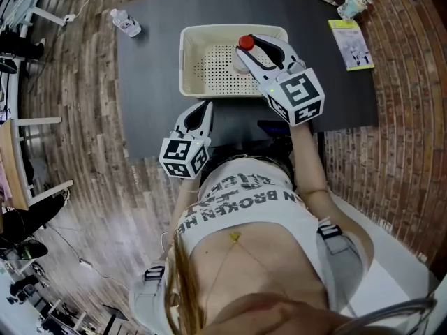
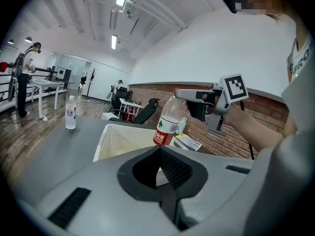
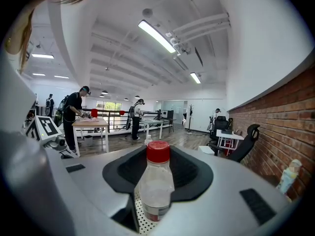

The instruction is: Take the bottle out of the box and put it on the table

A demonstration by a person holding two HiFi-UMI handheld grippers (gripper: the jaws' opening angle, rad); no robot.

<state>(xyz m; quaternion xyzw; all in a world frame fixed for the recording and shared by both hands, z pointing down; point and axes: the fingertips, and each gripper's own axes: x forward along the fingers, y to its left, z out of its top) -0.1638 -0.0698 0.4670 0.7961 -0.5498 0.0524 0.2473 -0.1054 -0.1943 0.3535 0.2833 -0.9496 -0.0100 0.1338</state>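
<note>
A clear bottle (image 1: 244,56) with a red cap and red label hangs upright over the cream perforated box (image 1: 186,54), its base about level with the rim. My right gripper (image 1: 246,51) is shut on its body just below the cap. The left gripper view shows the bottle (image 2: 166,124) and the right gripper (image 2: 197,100) over the box (image 2: 115,141). In the right gripper view the bottle (image 3: 156,186) stands between the jaws. My left gripper (image 1: 202,109) sits at the near edge of the dark table (image 1: 154,82), shut and holding nothing.
A second clear bottle (image 1: 126,23) stands at the table's far left corner. A yellow-edged booklet (image 1: 351,44) and a small cup (image 1: 354,5) lie at the far right. Brick paving borders the right side. People work at tables in the background.
</note>
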